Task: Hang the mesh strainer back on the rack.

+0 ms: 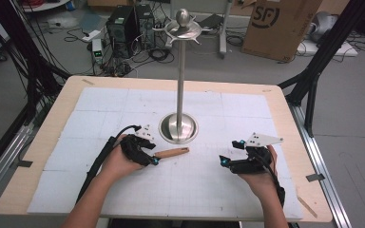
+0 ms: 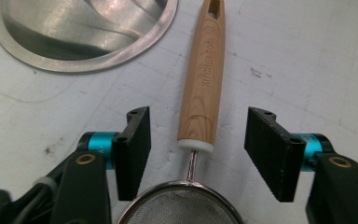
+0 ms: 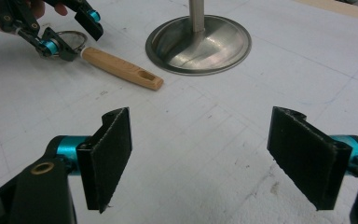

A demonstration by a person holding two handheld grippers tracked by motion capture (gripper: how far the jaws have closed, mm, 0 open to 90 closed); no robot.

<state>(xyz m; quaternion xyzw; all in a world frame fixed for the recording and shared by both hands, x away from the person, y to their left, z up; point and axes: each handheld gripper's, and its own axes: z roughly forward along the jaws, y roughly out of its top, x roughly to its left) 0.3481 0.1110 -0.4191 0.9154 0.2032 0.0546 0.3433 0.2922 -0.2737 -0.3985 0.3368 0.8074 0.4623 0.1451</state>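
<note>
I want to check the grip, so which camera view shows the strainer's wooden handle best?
The left gripper view: the wooden handle lies close between the open left gripper, its printed lettering visible. The right gripper view shows it farther off, whole. The high view shows it small beside the metal stand.

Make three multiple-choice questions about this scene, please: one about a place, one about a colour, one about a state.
1. Where does the strainer lie?
A. beside the steel stand base
B. hanging on the stand's top
C. on the floor

2. What colour is the strainer's handle?
A. blue
B. light wood
C. black

3. How is the left gripper?
A. shut on the handle
B. open, a jaw on each side of the handle
C. shut, holding nothing

Answers:
1. A, it lies flat on the white mat near the base.
2. B, wood grain shows.
3. B, gaps show on both sides.
</note>
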